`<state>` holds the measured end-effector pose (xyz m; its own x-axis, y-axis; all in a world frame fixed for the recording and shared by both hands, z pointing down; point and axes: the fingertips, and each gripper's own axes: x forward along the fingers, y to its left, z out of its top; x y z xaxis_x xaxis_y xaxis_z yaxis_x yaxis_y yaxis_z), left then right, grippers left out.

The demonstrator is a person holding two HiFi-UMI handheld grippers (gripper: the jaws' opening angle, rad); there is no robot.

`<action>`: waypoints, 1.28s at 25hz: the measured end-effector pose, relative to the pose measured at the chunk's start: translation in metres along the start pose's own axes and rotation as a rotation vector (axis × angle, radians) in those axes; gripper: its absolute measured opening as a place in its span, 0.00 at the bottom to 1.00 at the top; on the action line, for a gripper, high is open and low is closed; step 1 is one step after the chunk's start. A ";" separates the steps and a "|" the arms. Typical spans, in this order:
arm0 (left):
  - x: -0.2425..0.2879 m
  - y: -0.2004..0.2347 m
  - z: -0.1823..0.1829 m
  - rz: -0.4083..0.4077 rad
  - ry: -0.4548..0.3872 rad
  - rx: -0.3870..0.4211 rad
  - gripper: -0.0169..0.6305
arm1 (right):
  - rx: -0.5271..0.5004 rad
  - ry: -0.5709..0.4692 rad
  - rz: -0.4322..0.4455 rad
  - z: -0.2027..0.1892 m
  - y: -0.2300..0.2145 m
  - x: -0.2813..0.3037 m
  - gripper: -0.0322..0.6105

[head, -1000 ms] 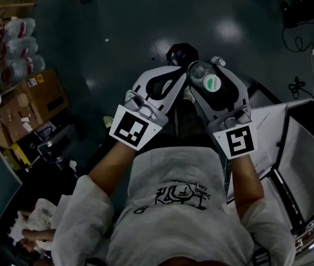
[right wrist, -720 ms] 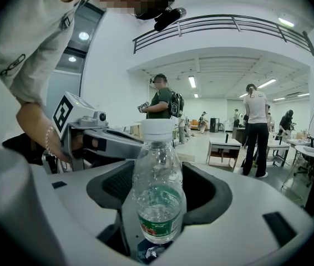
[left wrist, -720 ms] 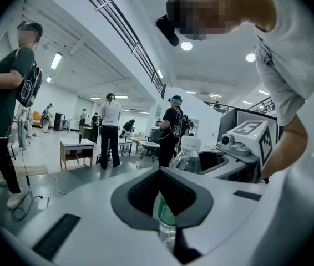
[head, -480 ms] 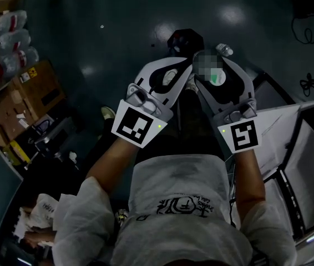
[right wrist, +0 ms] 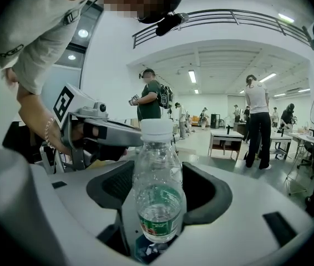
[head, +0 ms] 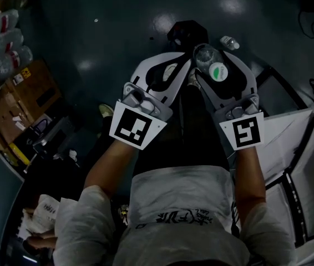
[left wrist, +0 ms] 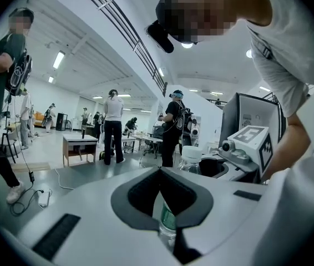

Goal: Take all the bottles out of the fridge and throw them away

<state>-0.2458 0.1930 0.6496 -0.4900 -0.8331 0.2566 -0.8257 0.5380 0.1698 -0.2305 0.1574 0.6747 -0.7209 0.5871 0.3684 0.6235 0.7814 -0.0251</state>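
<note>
My right gripper is shut on a clear plastic bottle with a green label and a white cap. In the right gripper view the bottle stands upright between the dark pads of that gripper. My left gripper is beside it, jaws together with nothing between them. In the left gripper view its tips meet, and the same bottle shows just beyond them, next to the right gripper. Both grippers hang over the person's legs above a dark floor.
A small clear bottle lies on the floor ahead, beside a dark object. Packs of bottled water and cardboard boxes are at the left. A white-framed appliance stands at the right. People and tables fill the room.
Both grippers have sunk together toward the floor, side by side. The right one still has the bottle, and the left one's jaws are unchanged.
</note>
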 end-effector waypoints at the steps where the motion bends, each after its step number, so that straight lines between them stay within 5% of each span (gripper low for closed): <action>1: 0.002 0.001 -0.007 -0.001 0.004 0.010 0.05 | -0.002 0.004 0.005 -0.006 0.000 0.003 0.49; 6: 0.010 0.006 -0.042 0.006 0.017 0.051 0.05 | -0.011 0.008 0.031 -0.038 -0.002 0.018 0.49; 23: 0.030 0.032 -0.156 0.062 0.027 0.005 0.05 | -0.002 0.040 0.071 -0.145 0.001 0.059 0.49; 32: 0.049 0.036 -0.212 0.011 0.074 0.051 0.05 | 0.015 0.048 0.073 -0.201 0.001 0.081 0.49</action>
<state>-0.2402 0.1991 0.8701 -0.4784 -0.8146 0.3280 -0.8347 0.5378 0.1183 -0.2274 0.1627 0.8913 -0.6579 0.6321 0.4093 0.6692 0.7400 -0.0672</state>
